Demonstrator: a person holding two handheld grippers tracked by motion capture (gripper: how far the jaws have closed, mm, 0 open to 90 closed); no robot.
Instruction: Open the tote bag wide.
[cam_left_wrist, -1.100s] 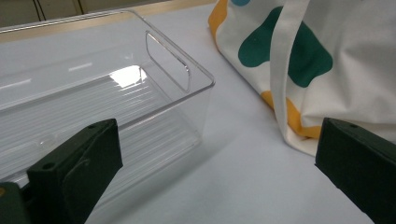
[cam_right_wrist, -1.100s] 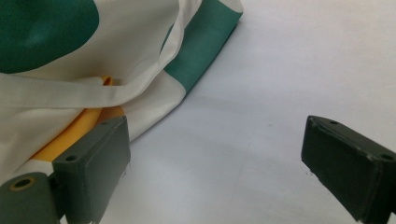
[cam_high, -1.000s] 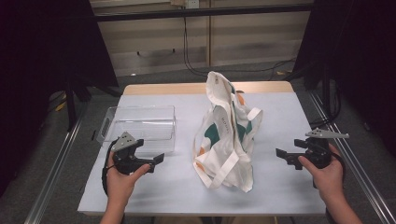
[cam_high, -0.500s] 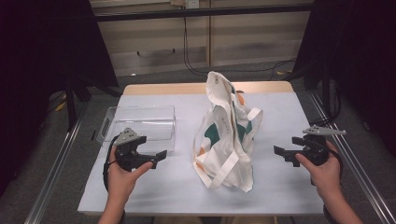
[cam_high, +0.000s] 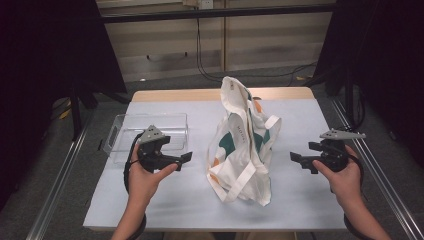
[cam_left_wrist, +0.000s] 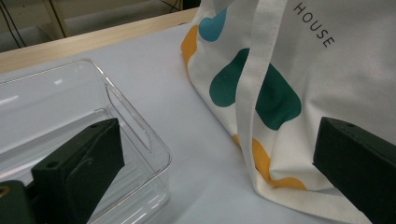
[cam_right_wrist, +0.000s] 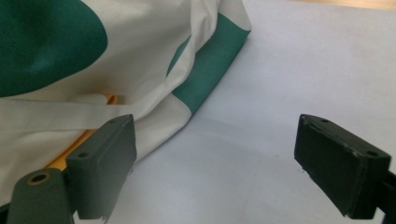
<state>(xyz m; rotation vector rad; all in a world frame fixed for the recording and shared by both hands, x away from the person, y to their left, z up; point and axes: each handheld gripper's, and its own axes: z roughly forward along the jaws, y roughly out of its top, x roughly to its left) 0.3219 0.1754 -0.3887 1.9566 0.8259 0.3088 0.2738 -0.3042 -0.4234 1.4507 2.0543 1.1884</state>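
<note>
Canvas tote bag (cam_high: 243, 145) stands between the left gripper (cam_high: 184, 158) and right gripper (cam_high: 297, 159), both spread, holding nothing

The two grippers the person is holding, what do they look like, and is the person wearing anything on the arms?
Both are black handheld tools. The left gripper and the right gripper each carry a grey three-cornered plate on top and end in two blocky black jaws with small screw holes. A black cable loops from the left one around the wrist. The forearms are bare, with no sleeves in sight.

tote bag (cam_high: 243, 145): white, green/orange/blue blobs | bin (cam_high: 150, 131): clear
</note>
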